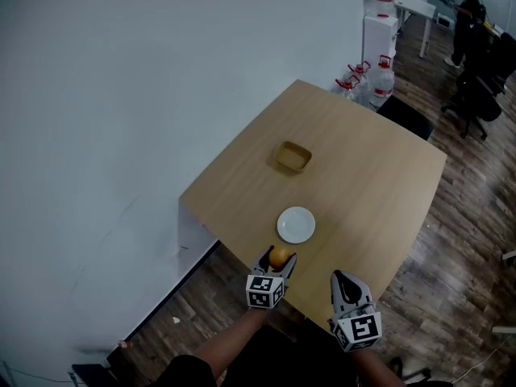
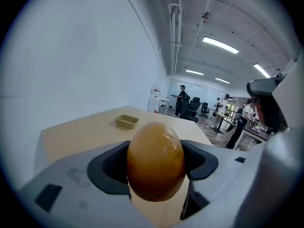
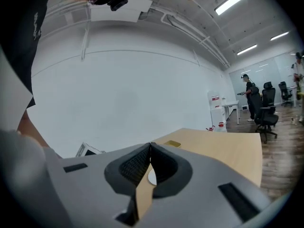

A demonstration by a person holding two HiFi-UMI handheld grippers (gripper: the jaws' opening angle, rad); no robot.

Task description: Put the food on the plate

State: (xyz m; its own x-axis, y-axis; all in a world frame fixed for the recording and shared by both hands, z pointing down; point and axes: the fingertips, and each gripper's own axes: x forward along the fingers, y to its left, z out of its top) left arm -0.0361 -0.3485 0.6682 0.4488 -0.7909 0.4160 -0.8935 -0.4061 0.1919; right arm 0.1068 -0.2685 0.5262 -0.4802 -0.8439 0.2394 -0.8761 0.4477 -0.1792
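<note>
An orange egg-shaped piece of food (image 2: 156, 160) sits between the jaws of my left gripper (image 1: 279, 260), which is shut on it at the near edge of the wooden table (image 1: 363, 192). From the head view the food (image 1: 280, 256) hangs just short of the white round plate (image 1: 296, 224). My right gripper (image 1: 343, 282) is to the right of the left one, over the table's near edge. Its jaws meet at the tips with nothing between them, and a sliver of the plate (image 3: 151, 176) shows through the gap below the tips.
A small tan tray (image 1: 293, 156) lies further back on the table, also seen as the tan tray (image 2: 127, 121). Water bottles (image 1: 371, 75) stand on the floor past the far corner. Office chairs (image 1: 476, 95) and people are at the back right. A white wall runs along the left.
</note>
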